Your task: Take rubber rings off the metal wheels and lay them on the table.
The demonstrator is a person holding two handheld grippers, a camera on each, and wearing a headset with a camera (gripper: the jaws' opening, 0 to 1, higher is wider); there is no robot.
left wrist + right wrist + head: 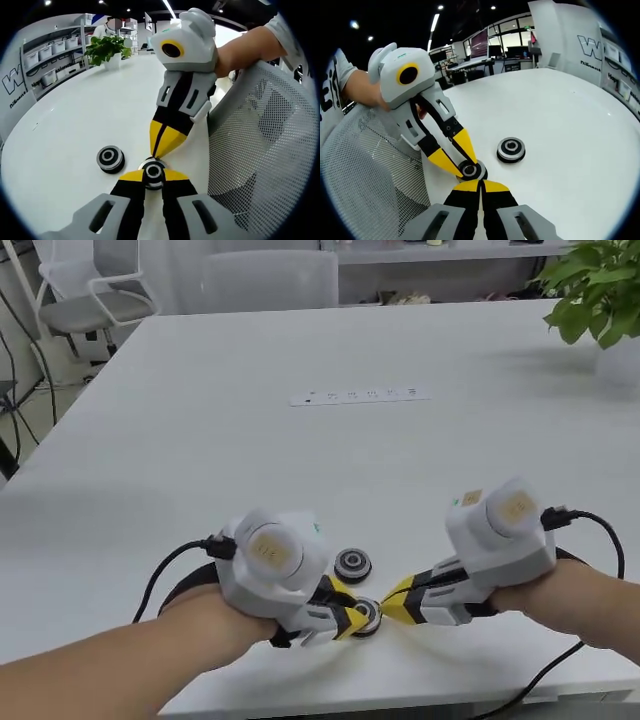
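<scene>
Your left gripper (352, 620) pinches a small metal wheel (366, 613) between its 2 yellow jaw tips, low over the near edge of the white table (300, 460). Your right gripper (390, 608) meets it head-on, its jaws pressed together into 1 point that touches the wheel's rim. You cannot tell whether they nip the black rubber ring (465, 175) there. A second wheel (353, 563) lies flat on the table just beyond the grippers, apart from both, with its dark ring on. A potted plant (595, 290) stands at the far right corner.
</scene>
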